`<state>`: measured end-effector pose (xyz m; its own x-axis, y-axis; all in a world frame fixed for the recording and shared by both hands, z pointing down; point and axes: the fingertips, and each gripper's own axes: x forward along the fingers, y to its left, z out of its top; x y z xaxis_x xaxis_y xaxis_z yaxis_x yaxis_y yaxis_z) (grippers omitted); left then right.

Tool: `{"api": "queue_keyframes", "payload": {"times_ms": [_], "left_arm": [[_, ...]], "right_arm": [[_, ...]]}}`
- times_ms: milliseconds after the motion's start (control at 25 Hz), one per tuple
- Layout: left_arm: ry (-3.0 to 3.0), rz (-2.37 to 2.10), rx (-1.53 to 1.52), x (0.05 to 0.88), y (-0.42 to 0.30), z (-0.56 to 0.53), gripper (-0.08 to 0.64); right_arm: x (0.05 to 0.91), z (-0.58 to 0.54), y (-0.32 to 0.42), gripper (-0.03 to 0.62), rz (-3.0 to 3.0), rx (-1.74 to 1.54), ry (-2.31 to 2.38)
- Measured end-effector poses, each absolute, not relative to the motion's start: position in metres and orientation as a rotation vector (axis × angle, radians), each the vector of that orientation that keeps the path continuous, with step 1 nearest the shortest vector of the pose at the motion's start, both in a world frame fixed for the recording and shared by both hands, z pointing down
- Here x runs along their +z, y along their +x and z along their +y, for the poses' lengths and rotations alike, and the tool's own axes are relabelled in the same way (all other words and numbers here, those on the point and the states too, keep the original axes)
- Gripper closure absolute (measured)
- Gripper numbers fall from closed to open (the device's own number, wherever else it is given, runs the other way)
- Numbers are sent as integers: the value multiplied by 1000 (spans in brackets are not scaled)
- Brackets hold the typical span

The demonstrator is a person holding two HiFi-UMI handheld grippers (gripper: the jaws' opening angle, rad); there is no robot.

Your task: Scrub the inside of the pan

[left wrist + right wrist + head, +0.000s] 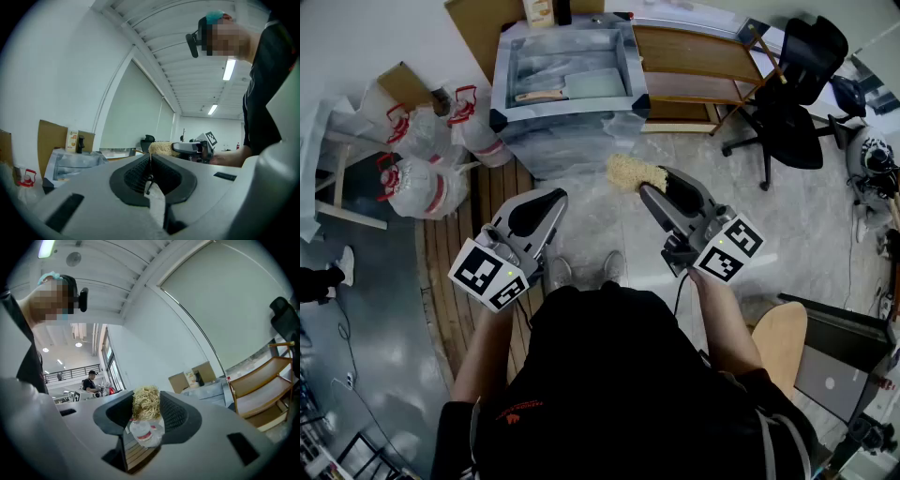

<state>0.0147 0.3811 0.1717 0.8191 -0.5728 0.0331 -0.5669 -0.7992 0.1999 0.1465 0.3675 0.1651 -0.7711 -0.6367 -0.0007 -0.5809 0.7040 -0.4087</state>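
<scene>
A grey square pan (593, 84) with a wooden handle (539, 95) lies inside a plastic-wrapped tub (508, 66) on the floor ahead. My right gripper (652, 185) is shut on a straw-coloured fibre scrubber (634, 172), held in the air well short of the tub. The right gripper view shows the scrubber (146, 402) pinched between the jaws. My left gripper (551, 200) hangs beside it, jaws pressed together with nothing between them (150, 161). From the left gripper view, the scrubber (161, 148) and the right gripper (194, 148) show off to the right.
White plastic bags with red handles (422, 159) sit left of the tub. A wooden rack (689, 66) and a black office chair (787, 89) stand to its right. A wooden stool (783, 342) and a laptop (834, 382) are at lower right. Cardboard (49, 140) leans behind the tub.
</scene>
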Motion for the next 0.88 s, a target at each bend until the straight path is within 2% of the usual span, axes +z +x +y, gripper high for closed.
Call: {"api": "queue_keyframes", "payload": {"times_ms": [880], "left_arm": [[2787,-962,44,186,70,383,535]], "right_arm": [[181,354,206,415,2782,-614,-944]]}}
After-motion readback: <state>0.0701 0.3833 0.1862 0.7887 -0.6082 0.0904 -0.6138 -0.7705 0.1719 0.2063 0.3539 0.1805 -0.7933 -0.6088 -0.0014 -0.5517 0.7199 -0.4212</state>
